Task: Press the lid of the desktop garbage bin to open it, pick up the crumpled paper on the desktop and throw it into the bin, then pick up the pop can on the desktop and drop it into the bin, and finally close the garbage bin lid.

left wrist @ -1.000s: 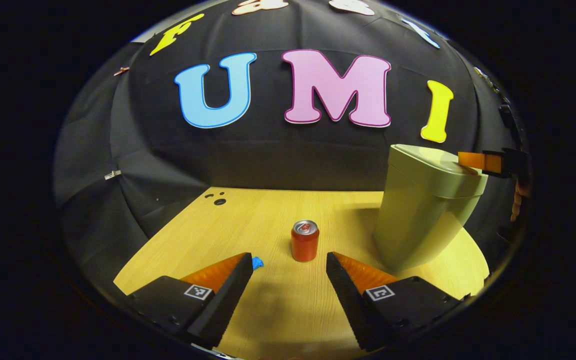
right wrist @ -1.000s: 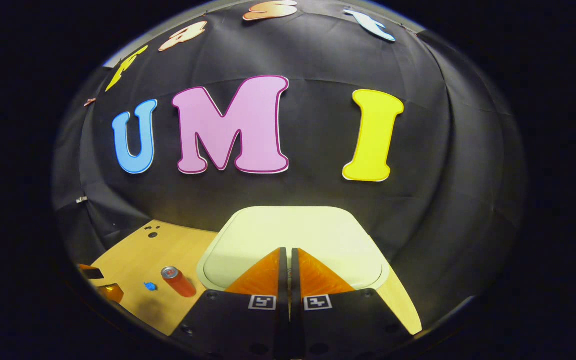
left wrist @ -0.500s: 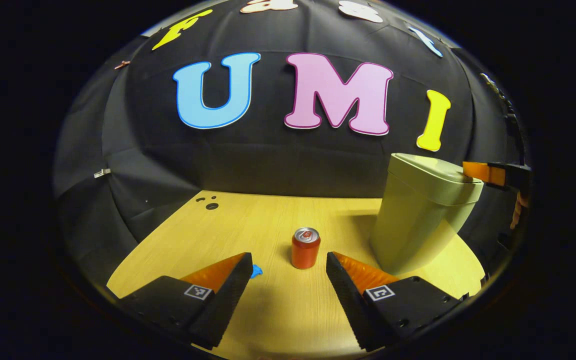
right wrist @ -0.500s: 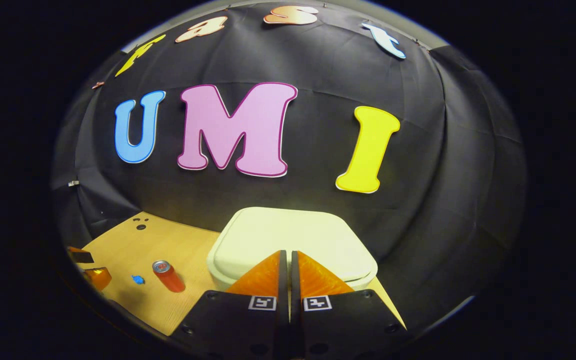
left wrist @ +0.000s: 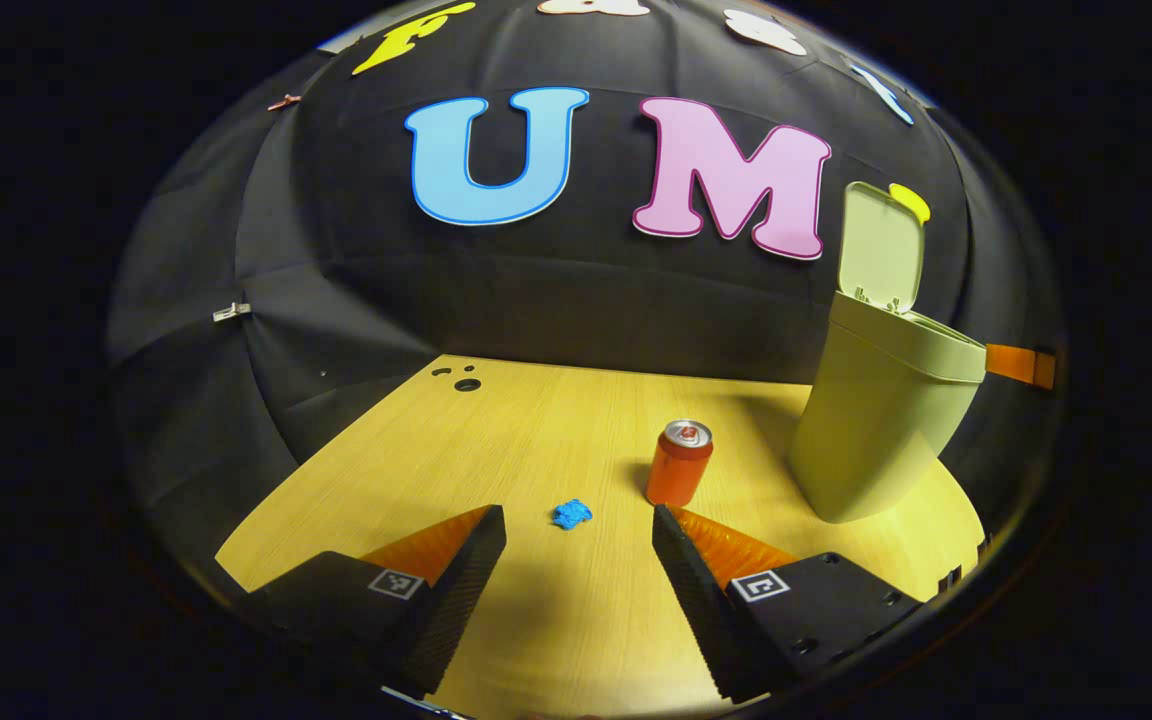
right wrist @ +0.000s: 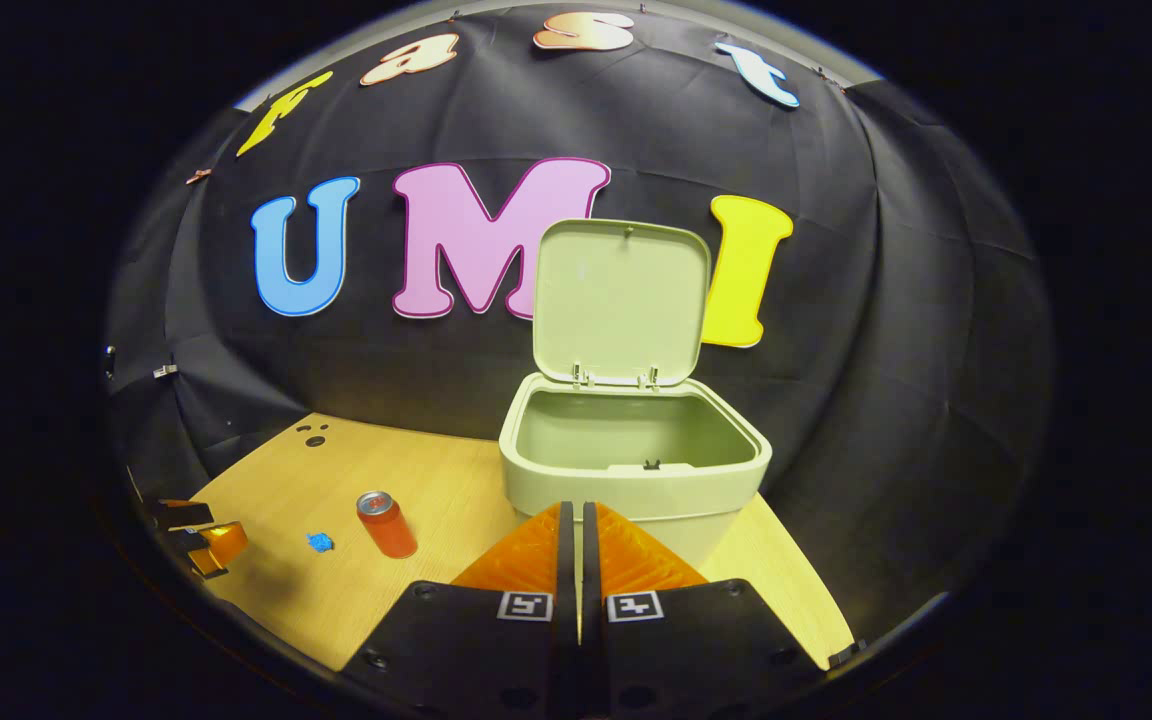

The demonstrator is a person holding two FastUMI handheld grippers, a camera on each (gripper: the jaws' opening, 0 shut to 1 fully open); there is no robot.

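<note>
- Reaching next for small blue crumpled paper (left wrist: pixel 572 514): on the wooden desktop (left wrist: pixel 536 440), dead ahead of left gripper (left wrist: pixel 578 530), between its spread fingers.
- Right gripper (right wrist: pixel 577 525) closed, empty, facing pale green plastic bin (right wrist: pixel 636 480), lid up.
- Left nearer.

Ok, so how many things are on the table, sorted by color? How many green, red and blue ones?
Green: 1, the bin with its lid standing open.
Red: 1, the can, upright.
Blue: 1, the paper ball.
Total: 3 things on the table.
</note>
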